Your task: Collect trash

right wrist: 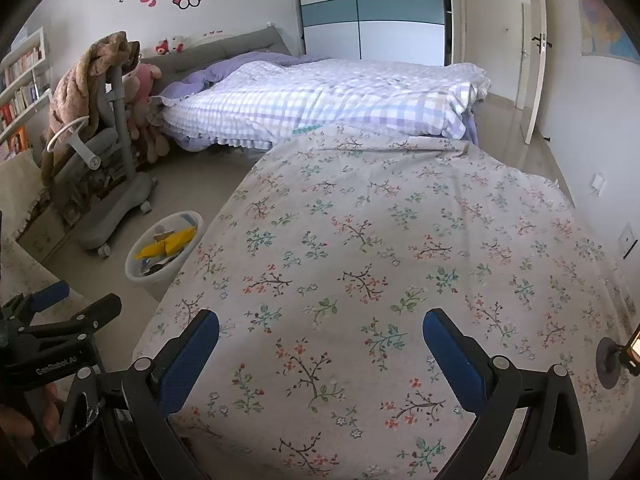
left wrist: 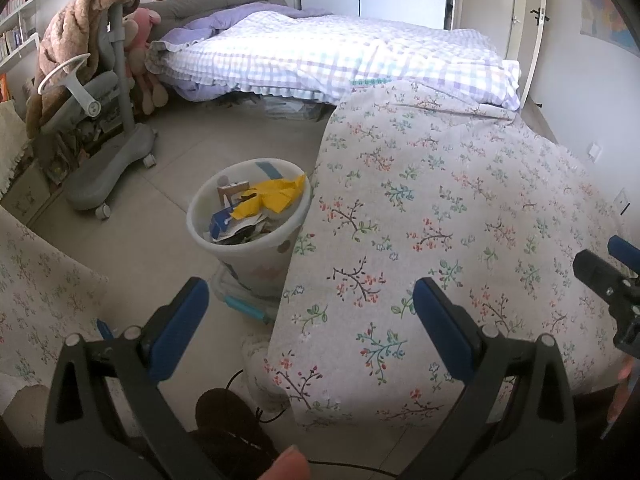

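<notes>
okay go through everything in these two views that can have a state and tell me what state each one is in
left gripper: open, empty, above the edge of the floral cloth.
right gripper: open, empty, over the cloth.
trash bin: upright on the floor, no lid, nearly full.
yellow wrapper: in the bin, on top.
floral cloth: spread flat, no trash visible on it.
bed: unmade, checked quilt rumpled.
door: open.
desk chair: upright, brown blanket draped over its back.
</notes>
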`<state>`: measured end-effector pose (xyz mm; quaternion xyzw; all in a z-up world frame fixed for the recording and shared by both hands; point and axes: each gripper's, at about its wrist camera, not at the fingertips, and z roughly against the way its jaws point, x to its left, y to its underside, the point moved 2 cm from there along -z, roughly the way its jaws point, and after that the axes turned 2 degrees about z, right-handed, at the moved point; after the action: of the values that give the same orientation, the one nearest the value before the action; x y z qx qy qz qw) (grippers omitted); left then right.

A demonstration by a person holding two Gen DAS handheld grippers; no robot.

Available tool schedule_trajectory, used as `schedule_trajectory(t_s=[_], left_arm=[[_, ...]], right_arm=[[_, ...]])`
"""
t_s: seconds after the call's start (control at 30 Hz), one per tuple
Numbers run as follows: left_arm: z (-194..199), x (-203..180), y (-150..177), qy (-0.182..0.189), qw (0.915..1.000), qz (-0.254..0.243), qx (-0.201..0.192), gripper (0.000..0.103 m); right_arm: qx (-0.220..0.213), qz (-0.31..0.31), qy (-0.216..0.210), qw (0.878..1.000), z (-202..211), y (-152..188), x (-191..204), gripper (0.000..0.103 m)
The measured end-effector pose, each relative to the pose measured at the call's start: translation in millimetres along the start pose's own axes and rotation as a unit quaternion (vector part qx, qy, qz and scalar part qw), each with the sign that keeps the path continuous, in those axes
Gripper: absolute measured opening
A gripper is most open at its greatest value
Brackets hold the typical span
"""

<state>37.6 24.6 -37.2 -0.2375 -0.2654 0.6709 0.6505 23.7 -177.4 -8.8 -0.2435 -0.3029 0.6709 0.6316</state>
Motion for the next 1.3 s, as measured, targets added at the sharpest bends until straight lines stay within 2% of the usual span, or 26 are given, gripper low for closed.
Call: schedule_trajectory(t_s=[1.3], left_arm=[[4.5, 0.8, -3.3, -0.004, 0.9999, 0.009, -0.011, 0.102]], right_arm=[[-0.009, -0.003, -0.004, 1.000, -0.5, -5.4, 4.1, 0.103]])
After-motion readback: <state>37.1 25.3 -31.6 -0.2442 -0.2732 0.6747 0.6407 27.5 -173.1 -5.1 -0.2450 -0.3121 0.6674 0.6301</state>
